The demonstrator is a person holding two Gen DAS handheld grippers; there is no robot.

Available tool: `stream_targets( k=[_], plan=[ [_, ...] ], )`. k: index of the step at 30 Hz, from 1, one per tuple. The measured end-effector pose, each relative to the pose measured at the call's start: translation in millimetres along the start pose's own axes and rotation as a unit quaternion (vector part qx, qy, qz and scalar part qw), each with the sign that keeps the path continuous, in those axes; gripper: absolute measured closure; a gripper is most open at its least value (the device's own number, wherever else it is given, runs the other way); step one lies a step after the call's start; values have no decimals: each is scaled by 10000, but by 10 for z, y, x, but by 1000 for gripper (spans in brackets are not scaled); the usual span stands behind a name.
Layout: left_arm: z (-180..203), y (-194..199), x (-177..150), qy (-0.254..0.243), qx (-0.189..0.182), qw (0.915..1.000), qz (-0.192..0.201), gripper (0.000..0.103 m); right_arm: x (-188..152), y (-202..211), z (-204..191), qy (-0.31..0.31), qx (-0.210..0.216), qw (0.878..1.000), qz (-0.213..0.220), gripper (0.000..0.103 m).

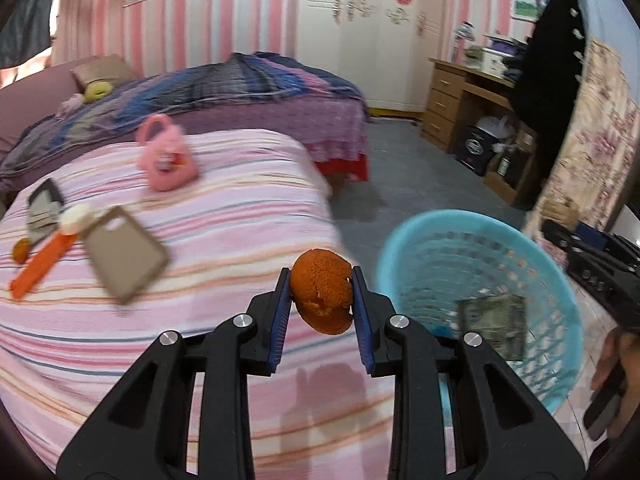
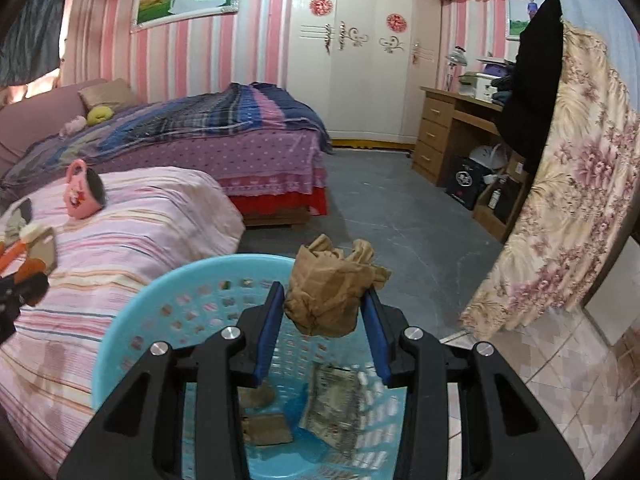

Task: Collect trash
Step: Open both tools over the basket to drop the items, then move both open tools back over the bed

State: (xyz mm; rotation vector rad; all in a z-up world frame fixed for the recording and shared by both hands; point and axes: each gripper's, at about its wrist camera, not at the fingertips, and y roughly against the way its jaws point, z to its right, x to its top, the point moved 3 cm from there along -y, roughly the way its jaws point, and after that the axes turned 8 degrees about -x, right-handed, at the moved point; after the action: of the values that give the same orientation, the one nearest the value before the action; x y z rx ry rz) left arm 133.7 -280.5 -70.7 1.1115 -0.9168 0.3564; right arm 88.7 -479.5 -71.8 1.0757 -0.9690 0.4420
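Observation:
My left gripper is shut on an orange peel and holds it above the striped bed edge, just left of the light blue trash basket. My right gripper is shut on a crumpled brown paper wad directly above the same basket. Inside the basket lie a printed wrapper, a brown scrap and blue plastic. On the striped bed lie a small orange piece, an orange strip and a white lump.
On the bed also lie a tan flat case, a grey packet and a pink toy purse. A second bed, a wardrobe, a wooden desk and a floral cloth surround the grey floor.

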Motion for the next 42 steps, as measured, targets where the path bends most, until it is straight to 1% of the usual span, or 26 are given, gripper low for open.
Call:
stream_targets(
  k=[5,8,13,14,15,16,17,18,19,21,23,26,30,31,33,34,35,36,38,42],
  plan=[
    [408,-182,-40,-184,-103,9997,-109,75,-32,-54,199,-83,-68,9999,-65,63],
    [542,-222,-21,-165,-200,9996,-132,75,-77,-68,286,-107,-24,9999,-95,63],
    [697,-276,-10,-262,-209,9994,-117,74,-129,-87,385,-118,132,9997,-168,63],
    [711,-284,-9,-286,-191,9994,-98,70,-130,-90,390,-112,148,9997,-178,63],
    [728,-287,-4,-295,-189,9993,-85,60,-142,-94,408,-96,198,9995,-205,63],
    [730,-286,1,-292,-209,9993,-79,52,-140,-93,386,-93,196,9995,-210,63],
    [719,-274,9,-277,-214,9994,-63,39,-139,-90,367,-88,196,9995,-217,63],
    [707,-258,18,-262,-197,9995,-28,33,-140,-95,371,-92,197,9995,-229,63],
    [684,-235,31,-251,-185,9995,18,31,-141,-102,367,-106,204,9994,-243,63],
    [631,-208,50,-224,-156,9996,52,22,-145,-110,359,-119,205,9993,-273,63],
    [532,-172,55,-150,-88,9998,88,17,-141,-110,297,-98,210,9993,-286,63],
    [403,-136,60,-99,3,9999,96,14,-134,-118,242,-105,243,9992,-285,63],
    [183,-28,77,-63,275,9995,168,9,-141,-115,195,-150,336,9990,-246,62],
    [138,-8,80,-33,296,9994,179,9,-144,-107,179,-138,328,9991,-219,60],
    [39,47,91,27,335,9992,202,9,-143,-97,142,-125,280,9994,-162,47],
    [-6,76,101,49,372,9990,224,9,-129,-57,104,-114,220,9997,-50,32],
    [-58,112,111,68,413,9988,253,9,-135,-55,70,-108,213,9997,-43,24],
    [-88,134,116,73,435,9987,267,9,-133,-55,38,-100,202,9997,-28,22],
    [-168,205,126,68,493,9983,316,8,-108,-41,-40,-78,168,9998,-23,14],
    [-347,355,143,113,566,9975,411,6,-22,-8,-221,-18,176,9998,-20,11]
  ],
)
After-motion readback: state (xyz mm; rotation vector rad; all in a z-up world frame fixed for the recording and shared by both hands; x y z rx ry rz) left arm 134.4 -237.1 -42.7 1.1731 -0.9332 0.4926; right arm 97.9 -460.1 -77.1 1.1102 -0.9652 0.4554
